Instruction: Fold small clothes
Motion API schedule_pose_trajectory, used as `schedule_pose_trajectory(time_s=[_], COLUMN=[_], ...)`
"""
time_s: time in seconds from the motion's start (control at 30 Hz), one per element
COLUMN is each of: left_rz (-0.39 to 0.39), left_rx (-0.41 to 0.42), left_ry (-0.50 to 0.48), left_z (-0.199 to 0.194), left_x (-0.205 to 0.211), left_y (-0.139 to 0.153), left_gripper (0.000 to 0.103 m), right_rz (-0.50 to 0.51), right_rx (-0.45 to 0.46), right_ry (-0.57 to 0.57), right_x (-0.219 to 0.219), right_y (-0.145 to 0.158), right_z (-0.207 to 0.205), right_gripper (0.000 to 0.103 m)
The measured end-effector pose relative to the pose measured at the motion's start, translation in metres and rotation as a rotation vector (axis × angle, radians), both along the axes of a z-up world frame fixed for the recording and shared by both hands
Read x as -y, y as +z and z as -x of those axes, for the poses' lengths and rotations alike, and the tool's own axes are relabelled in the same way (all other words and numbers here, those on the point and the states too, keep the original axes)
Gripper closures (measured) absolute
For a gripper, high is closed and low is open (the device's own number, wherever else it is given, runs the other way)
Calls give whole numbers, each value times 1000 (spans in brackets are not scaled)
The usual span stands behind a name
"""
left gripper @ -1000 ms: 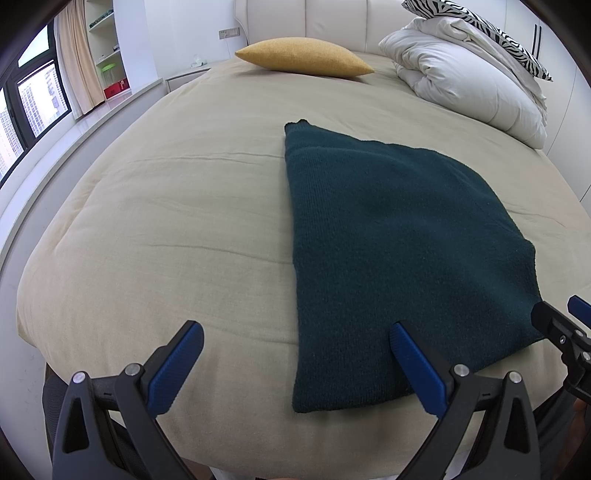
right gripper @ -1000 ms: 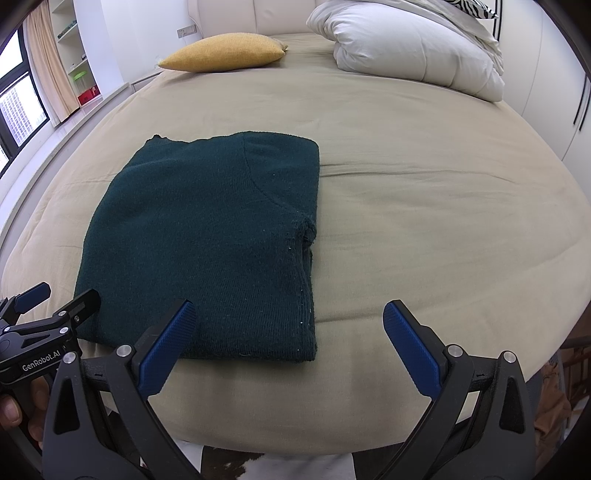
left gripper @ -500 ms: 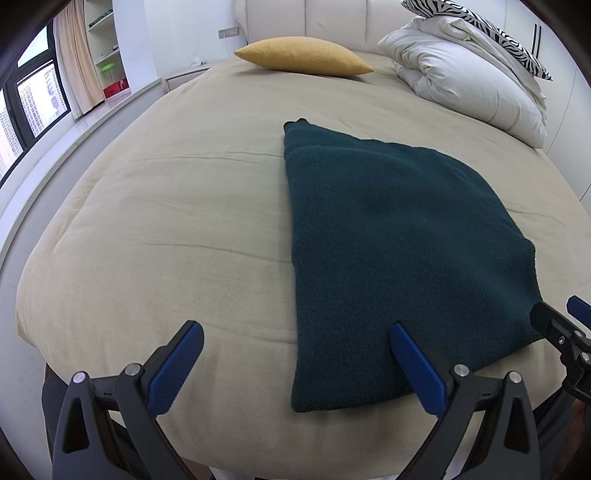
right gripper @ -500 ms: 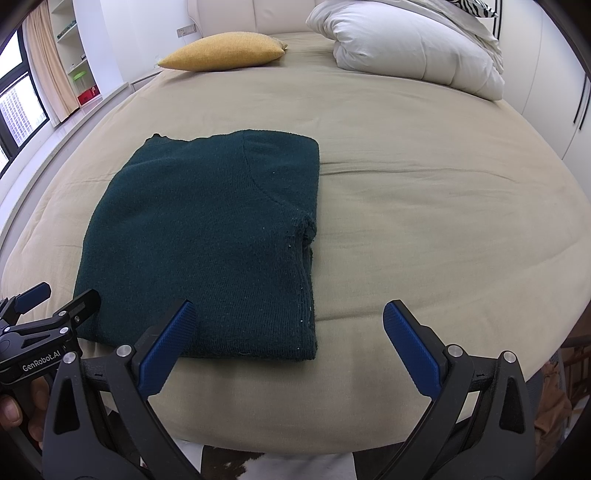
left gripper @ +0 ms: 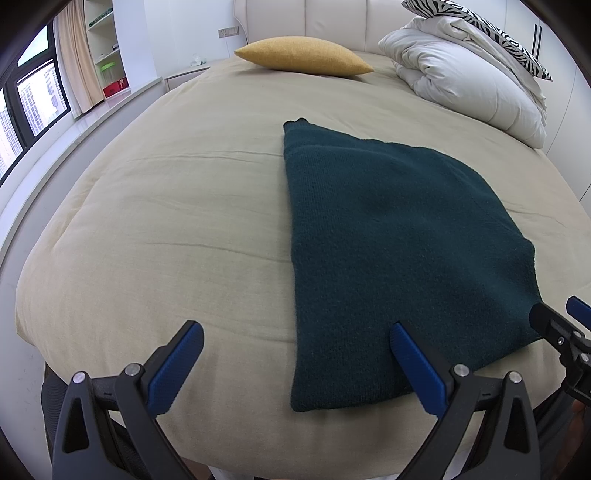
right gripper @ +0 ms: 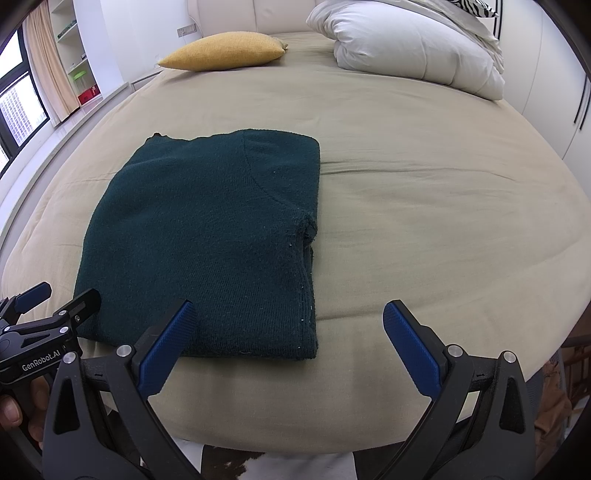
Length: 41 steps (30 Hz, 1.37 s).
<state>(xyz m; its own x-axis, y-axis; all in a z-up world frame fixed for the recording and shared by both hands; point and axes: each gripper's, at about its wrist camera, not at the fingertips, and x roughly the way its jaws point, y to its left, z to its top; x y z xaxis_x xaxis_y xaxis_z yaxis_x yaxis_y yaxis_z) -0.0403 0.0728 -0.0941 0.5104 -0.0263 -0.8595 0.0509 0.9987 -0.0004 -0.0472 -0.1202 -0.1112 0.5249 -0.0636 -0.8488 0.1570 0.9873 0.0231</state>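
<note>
A dark green knit sweater (left gripper: 391, 236) lies folded into a flat rectangle on the beige bed (left gripper: 184, 206); it also shows in the right wrist view (right gripper: 207, 236). My left gripper (left gripper: 295, 332) is open and empty, held near the bed's front edge at the sweater's near left corner. My right gripper (right gripper: 288, 314) is open and empty, held at the sweater's near right corner. Each gripper shows at the edge of the other's view, the right one (left gripper: 561, 332) and the left one (right gripper: 48, 317).
A yellow cushion (left gripper: 306, 55) and a white duvet (left gripper: 469, 77) with a zebra pillow (left gripper: 480, 22) lie at the bed's head. A window and shelves stand to the left. The bed's front edge is just below the grippers.
</note>
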Motion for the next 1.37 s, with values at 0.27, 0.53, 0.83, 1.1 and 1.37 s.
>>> schedule_pose_trajectory(time_s=[0.27,0.53,0.83,1.1,1.37], left_rz=[4,4,5,5,6], left_rx=[-4,-6,-8,-11,-5], left_ry=[-1,-2,-4,-5,0], left_z=[1,2,-1,0,0], left_x=[0,0,-2,-2,-5], left_y=[-1,-2,-2,-3,-3], left_gripper=[0,0,0,0,0], right_rz=[-1,-1,-3,-5,-9], right_rx=[-1,-2,-4,-5,-8], right_ry=[-1,0,-1,-1,5], right_x=[-2,-3,-4,-4,-1], right_y=[0,0,-1,-1,-2], right_z=[1,2,3,3,3], right_gripper=[0,0,0,0,0])
